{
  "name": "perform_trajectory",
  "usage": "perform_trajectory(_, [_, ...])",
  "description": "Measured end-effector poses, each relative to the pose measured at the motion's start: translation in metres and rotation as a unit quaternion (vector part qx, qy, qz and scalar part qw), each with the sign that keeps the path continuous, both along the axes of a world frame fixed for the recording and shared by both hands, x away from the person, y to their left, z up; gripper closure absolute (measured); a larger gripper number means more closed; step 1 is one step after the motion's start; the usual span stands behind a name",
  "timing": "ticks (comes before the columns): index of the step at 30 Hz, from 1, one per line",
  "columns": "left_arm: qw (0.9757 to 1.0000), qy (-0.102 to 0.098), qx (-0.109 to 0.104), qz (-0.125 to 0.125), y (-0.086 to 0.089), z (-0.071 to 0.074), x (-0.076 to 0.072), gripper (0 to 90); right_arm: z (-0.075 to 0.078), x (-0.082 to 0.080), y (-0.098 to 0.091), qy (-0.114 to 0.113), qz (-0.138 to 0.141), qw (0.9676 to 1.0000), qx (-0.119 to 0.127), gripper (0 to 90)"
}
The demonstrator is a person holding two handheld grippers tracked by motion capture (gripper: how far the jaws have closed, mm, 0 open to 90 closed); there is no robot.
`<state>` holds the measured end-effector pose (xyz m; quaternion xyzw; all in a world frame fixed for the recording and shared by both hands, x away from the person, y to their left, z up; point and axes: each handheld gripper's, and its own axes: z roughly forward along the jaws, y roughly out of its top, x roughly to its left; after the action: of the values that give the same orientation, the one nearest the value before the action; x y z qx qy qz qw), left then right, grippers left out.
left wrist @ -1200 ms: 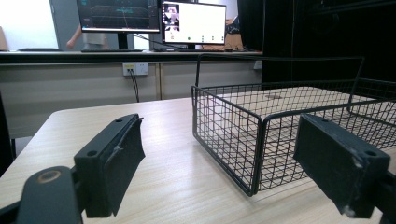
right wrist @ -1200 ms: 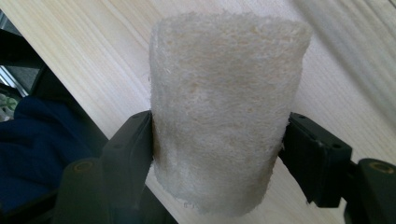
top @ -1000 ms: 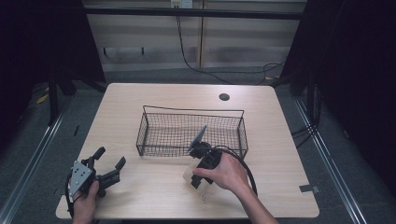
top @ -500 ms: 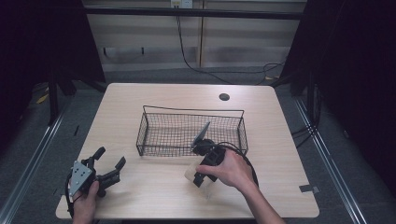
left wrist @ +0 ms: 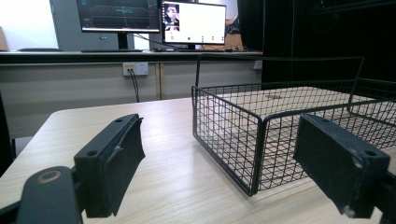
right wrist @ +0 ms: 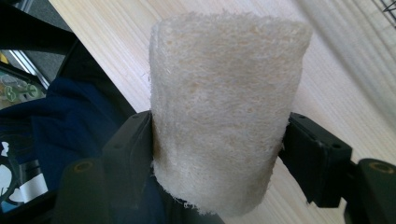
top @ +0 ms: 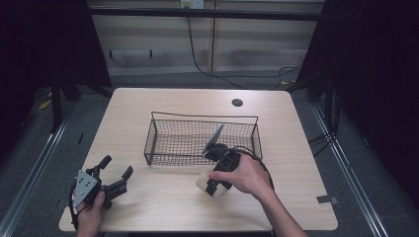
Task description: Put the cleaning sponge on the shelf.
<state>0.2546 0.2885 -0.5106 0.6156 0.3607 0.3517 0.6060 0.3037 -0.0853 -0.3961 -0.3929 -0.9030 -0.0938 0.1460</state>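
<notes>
The fingers (left wrist: 112, 172) of the left gripper (top: 111, 177) are standing spread wide with nothing between them, resting low over the counter (top: 163, 207) at about eight o'clock in the high view, and pointing toward two o'clock at the near-left corner of the wire basket (top: 197, 140). In the left gripper view that basket corner is sitting between the two fingers, farther off and untouched.

Moving right, the basket is lying at the centre of the counter, its long side running nine to three o'clock.

At about five o'clock of the basket, just in front of its near wall, the right gripper (top: 213, 185) is pinching a pale loofah cylinder (right wrist: 224, 112) from both sides. In the right gripper view, the cylinder's long axis is running along the fingers, its flat end pointing away from the hand. In the high view that end is pointing toward seven o'clock, back at the person, above the bare counter.
</notes>
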Motion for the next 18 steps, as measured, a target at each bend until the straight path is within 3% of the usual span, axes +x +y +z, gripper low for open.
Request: perform_trajectory(18, [1.0000,0.000,0.000,0.000,0.000,0.000,0.000,15.5,0.028,0.008,-0.012,0.001,-0.004,1.0000,0.005,28.9])
